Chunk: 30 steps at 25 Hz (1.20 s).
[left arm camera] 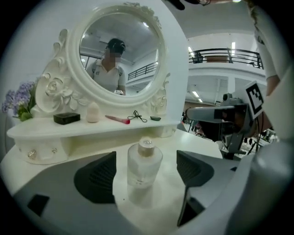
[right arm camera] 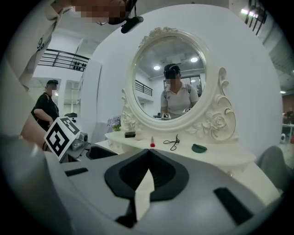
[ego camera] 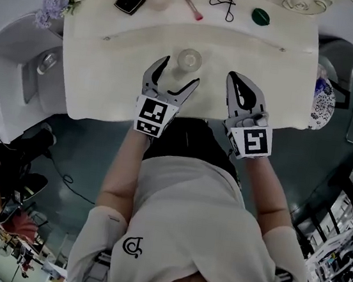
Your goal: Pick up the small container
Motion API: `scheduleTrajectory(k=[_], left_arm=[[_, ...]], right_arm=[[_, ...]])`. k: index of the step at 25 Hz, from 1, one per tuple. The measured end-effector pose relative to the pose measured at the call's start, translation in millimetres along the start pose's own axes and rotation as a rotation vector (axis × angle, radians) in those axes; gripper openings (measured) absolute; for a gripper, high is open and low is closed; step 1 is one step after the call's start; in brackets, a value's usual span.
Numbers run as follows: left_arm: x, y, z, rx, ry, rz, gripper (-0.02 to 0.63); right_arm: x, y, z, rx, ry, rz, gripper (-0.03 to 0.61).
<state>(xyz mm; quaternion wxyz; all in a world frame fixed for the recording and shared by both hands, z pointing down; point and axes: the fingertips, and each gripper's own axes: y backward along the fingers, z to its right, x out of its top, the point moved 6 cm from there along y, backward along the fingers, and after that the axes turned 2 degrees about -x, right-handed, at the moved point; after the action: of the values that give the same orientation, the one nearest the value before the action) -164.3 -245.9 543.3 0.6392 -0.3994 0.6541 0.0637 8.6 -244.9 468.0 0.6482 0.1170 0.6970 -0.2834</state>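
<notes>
Glass, clear and capped with a pale stopper, the small container (ego camera: pixel 189 59) stands upright on the white dressing table (ego camera: pixel 106 89), near the middle of its top. In the head view your left gripper (ego camera: pixel 177 74) sits at about 7 o'clock from it, just beside it. In the left gripper view its jaws are spread wide with the container standing between them, and bare table shows on both sides, so neither pad touches the glass: that tong is released and holds nothing. Your right gripper (ego camera: pixel 236 80) rests at roughly 4 o'clock from the container, apart from it. Its jaws are clenched together tip to tip with nothing in them.

At 12 o'clock from the container runs the raised back shelf. Along it, from 10 o'clock round to 2 o'clock, lie a black compact (ego camera: pixel 130 1), a pale egg-shaped sponge (left arm camera: pixel 93 112), a pink brush (ego camera: pixel 190 3), a black eyelash curler (ego camera: pixel 225 3) and a small green dish (ego camera: pixel 260 16). Purple flowers (ego camera: pixel 51 6) sit at the shelf's far 10 o'clock end. Above the shelf rises the oval mirror (left arm camera: pixel 119 50) in its carved white frame, and you can see a person reflected in it
</notes>
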Motion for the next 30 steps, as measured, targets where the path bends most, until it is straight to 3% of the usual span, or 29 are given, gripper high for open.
scheduleTrajectory(k=[14, 23, 30], left_arm=[[-17, -64, -11, -0.082, -0.117, -0.115, 0.407], [-21, -70, -9, -0.047, -0.192, -0.131, 0.353], [-21, -68, -10, -0.032, -0.175, -0.145, 0.351]], right_arm=[[-17, -13, 15, -0.126, -0.045, -0.042, 0.006], [-24, -3, 25, -0.172, -0.067, -0.077, 0.006], [-21, 3, 25, -0.168, -0.067, -0.076, 0.006]])
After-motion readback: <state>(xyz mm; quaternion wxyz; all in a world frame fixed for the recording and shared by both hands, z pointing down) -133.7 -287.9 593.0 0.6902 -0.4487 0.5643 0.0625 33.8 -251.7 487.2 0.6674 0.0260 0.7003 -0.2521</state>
